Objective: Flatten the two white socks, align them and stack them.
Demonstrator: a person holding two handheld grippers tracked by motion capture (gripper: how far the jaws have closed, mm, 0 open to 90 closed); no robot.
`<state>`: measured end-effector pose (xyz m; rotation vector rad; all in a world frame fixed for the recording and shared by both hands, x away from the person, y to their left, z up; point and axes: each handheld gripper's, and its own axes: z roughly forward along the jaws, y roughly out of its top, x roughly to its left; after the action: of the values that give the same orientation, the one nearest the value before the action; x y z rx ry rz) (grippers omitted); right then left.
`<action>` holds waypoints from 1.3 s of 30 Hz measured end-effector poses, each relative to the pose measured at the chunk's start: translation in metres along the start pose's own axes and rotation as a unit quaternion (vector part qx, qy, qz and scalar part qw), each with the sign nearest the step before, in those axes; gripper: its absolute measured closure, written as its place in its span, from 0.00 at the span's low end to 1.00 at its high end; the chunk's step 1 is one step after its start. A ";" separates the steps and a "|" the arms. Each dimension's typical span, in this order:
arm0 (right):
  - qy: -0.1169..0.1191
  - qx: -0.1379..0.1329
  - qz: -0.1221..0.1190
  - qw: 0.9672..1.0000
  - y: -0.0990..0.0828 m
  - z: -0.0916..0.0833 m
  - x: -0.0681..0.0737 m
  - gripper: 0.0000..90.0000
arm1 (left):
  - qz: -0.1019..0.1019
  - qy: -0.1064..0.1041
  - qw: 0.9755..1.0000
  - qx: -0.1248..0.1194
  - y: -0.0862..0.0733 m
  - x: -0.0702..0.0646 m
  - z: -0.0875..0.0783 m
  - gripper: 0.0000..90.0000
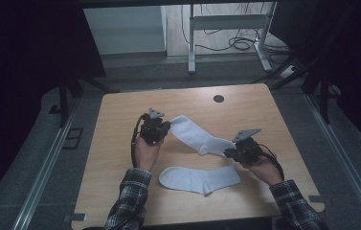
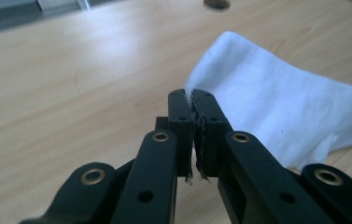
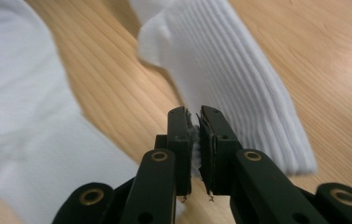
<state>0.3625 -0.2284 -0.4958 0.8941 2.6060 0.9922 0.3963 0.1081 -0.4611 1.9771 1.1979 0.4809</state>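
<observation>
We held one white sock (image 1: 198, 137) stretched between our two grippers above the wooden table (image 1: 120, 158). The left gripper (image 1: 164, 127) had its jaws pressed together on the sock's toe end – in the left gripper view (image 2: 193, 107) a thin edge of white cloth (image 2: 267, 112) ran up between the black pads, and the rest of the sock spread away to the right over the wood. The right gripper (image 1: 227, 152) pinched the ribbed cuff end; in the right gripper view (image 3: 193, 122) its jaws stood almost together with a fold of ribbed fabric (image 3: 229, 70) caught between them. The sock sagged from the left gripper down toward the right one. A second white sock (image 1: 199, 178) lay flat on the table nearer to us – between our forearms, just beneath the held one and apart from both grippers.
</observation>
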 end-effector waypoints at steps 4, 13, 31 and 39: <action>-0.004 0.006 0.005 1.000 -0.009 0.009 -0.007 0.88 | 0.000 0.002 1.000 0.025 -0.015 0.001 0.010 0.96; -0.030 0.004 0.013 0.999 -0.014 0.001 -0.020 0.82 | -0.003 0.010 0.999 0.048 -0.042 0.012 0.010 0.95; -0.050 -0.045 0.096 0.993 0.001 0.011 -0.026 0.70 | -0.017 0.038 0.999 0.020 -0.053 0.027 0.002 0.66; -0.067 -0.031 0.108 0.991 0.004 0.034 -0.026 0.66 | -0.018 0.043 0.998 0.032 -0.061 0.029 0.027 0.66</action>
<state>0.3987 -0.2241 -0.5186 1.2031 2.3922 1.0192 0.3929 0.1389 -0.5271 2.0028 1.3154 0.5195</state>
